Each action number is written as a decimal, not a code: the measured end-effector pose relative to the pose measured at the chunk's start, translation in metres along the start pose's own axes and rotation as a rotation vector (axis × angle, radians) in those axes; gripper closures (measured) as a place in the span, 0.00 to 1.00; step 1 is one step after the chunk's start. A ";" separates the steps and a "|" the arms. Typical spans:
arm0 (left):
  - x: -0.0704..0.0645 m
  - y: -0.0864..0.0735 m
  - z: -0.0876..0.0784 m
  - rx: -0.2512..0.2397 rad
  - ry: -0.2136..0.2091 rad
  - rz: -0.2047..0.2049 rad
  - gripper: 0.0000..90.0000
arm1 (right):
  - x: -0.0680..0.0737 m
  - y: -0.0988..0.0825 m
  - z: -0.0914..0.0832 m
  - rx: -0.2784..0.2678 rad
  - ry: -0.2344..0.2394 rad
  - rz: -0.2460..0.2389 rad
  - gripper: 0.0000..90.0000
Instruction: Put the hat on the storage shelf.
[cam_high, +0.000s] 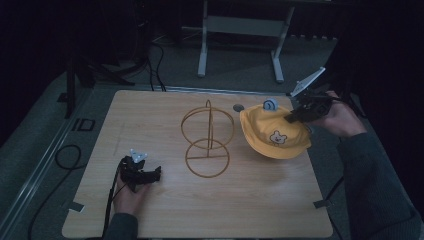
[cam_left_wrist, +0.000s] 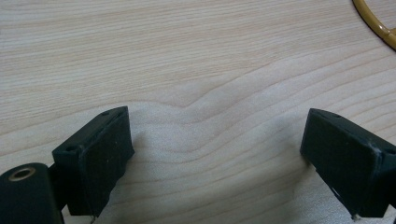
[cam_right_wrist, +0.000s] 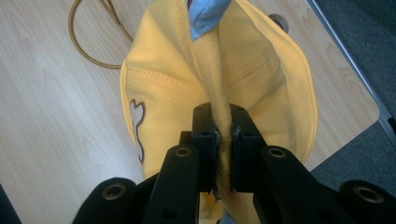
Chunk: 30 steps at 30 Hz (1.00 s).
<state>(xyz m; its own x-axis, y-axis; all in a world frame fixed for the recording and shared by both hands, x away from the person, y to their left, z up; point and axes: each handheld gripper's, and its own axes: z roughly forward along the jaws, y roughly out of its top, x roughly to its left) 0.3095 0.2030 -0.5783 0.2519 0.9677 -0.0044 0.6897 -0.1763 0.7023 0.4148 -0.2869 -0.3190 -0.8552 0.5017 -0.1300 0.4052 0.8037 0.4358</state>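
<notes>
We see a pale wood-grain table (cam_high: 165, 215), smooth and matt. The yellow hat (cam_right_wrist: 252, 88) is soft stitched cloth with a blue cloth tab (cam_right_wrist: 205, 14). The wire stand (cam_high: 207, 142) looks golden, slightly glossy. Gripper jaws are matt black.

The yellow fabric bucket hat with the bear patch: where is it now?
In the high view the yellow fabric bucket hat sits right of the gold wire stand, pinched by the right gripper.

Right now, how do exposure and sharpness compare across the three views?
High view: dim and underexposed, the room behind nearly black, though the yellow hat and wire stand read clearly. Left gripper view: bright, even light, woodgrain sharp. Right gripper view: well lit, hat fabric crisp, nearest tool parts slightly soft.
</notes>
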 end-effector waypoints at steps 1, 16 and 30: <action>0.000 0.000 0.000 0.000 0.000 0.000 0.10 | 0.000 0.000 -0.001 -0.004 -0.001 -0.004 0.92; 0.000 0.000 0.000 0.000 0.000 0.000 0.10 | 0.001 0.006 -0.018 -0.065 0.001 -0.017 0.92; 0.000 0.000 0.000 0.001 0.000 0.001 0.10 | 0.001 0.009 -0.028 -0.098 0.007 -0.037 0.92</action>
<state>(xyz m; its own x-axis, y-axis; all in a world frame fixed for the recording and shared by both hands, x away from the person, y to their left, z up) 0.3095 0.2031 -0.5783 0.2523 0.9676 -0.0037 0.6900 -0.1773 0.7018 0.4082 -0.2883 -0.2904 -0.8714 0.4696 -0.1421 0.3397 0.7865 0.5157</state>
